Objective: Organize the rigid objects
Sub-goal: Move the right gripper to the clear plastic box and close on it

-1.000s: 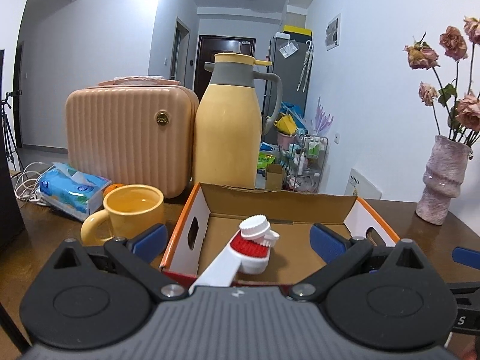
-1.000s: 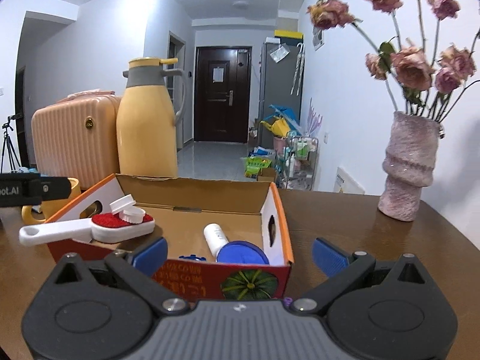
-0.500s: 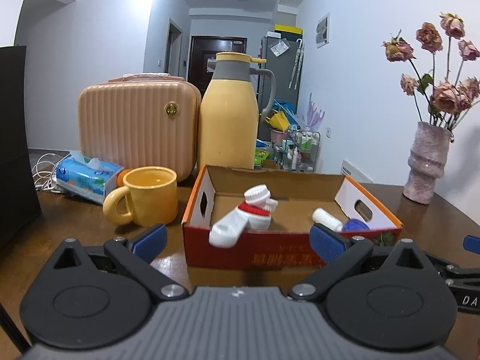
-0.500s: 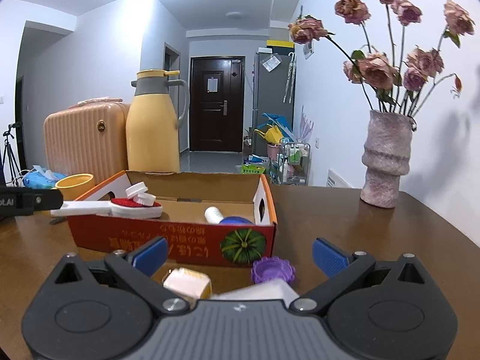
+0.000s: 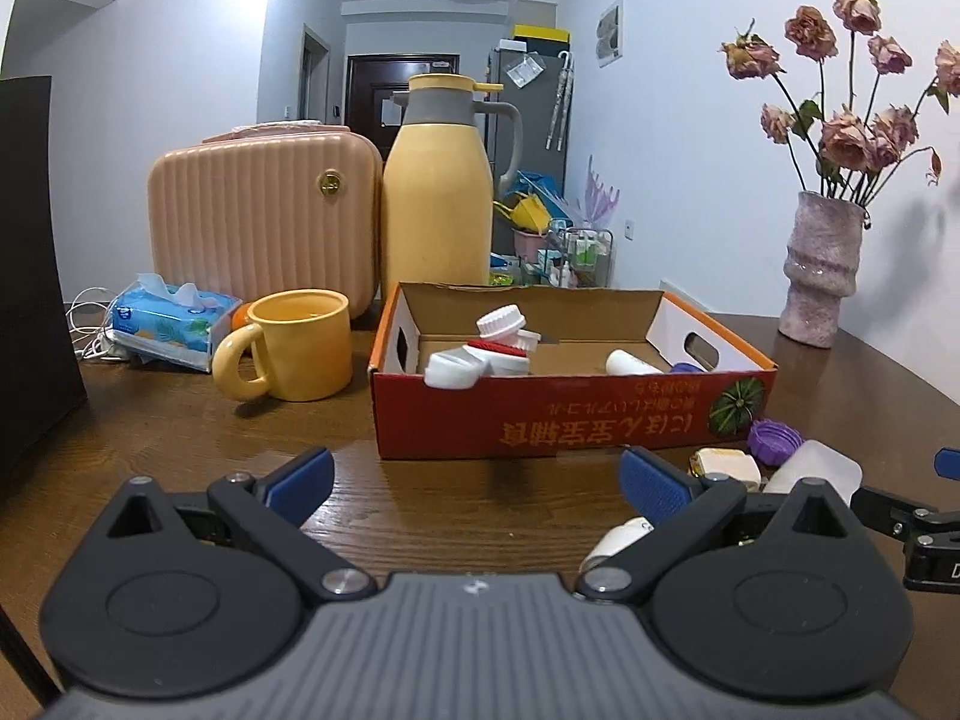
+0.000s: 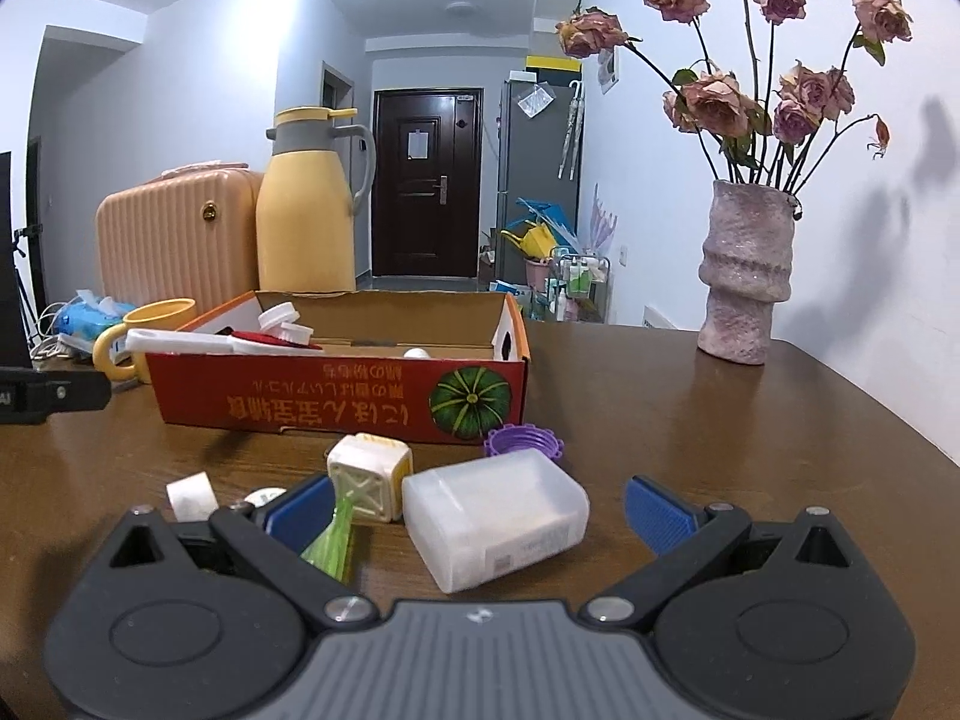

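Observation:
A red cardboard box (image 5: 570, 420) (image 6: 336, 396) stands on the brown table. Inside it lies a white-handled red brush (image 5: 480, 354) (image 6: 240, 342), its handle over the near wall, plus a white tube (image 5: 630, 363) and a blue lid. In front of the box lie a translucent white case (image 6: 492, 519) (image 5: 810, 471), a cream cube (image 6: 369, 474) (image 5: 723, 462), a purple cap (image 6: 522, 441) (image 5: 774, 435), a small white cylinder (image 6: 192, 495) and a green wrapper (image 6: 333, 543). My left gripper (image 5: 474, 474) is open and empty, short of the box. My right gripper (image 6: 480, 501) is open, with the white case between its fingers, untouched.
A yellow mug (image 5: 294, 345), tissue pack (image 5: 171, 321), peach suitcase (image 5: 264, 216) and yellow thermos jug (image 5: 441, 186) stand left of and behind the box. A pink vase with dried roses (image 6: 747, 276) stands at the right. A black object (image 5: 30, 276) blocks the far left.
Both grippers have pulled back and down from the box. The brush, let go, lies in the box. Loose items in front of the box have come into view.

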`<state>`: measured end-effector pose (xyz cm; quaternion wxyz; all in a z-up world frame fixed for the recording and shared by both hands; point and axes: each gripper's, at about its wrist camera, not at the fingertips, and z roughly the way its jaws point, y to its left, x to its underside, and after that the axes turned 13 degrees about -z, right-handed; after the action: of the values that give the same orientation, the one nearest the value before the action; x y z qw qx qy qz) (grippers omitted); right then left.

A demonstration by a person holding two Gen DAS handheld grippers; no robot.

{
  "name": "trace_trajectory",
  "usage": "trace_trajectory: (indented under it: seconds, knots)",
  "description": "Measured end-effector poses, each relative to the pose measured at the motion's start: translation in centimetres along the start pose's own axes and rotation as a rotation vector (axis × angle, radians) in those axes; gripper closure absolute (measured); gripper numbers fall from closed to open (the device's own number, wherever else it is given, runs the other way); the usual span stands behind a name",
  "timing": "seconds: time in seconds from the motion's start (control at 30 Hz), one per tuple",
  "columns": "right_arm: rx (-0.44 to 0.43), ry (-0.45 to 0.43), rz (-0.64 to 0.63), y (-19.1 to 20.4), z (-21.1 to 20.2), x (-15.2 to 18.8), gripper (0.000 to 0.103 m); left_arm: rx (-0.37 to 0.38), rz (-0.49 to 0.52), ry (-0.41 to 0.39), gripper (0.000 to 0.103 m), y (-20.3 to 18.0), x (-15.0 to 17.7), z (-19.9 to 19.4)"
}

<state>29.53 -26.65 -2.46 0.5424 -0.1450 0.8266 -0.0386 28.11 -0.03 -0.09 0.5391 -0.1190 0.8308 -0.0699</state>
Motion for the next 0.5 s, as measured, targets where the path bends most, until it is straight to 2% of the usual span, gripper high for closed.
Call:
trace_trajectory:
  seconds: [0.27,0.5]
  knots:
    - [0.003,0.027,-0.007,-0.4,0.1,0.5,0.0,0.013,0.024,0.03,0.0,-0.4,0.7,0.4]
    - [-0.046,0.082,-0.069,-1.5,2.0,0.9,0.0,0.023,0.021,0.076,0.0,-0.5,1.2,1.6]
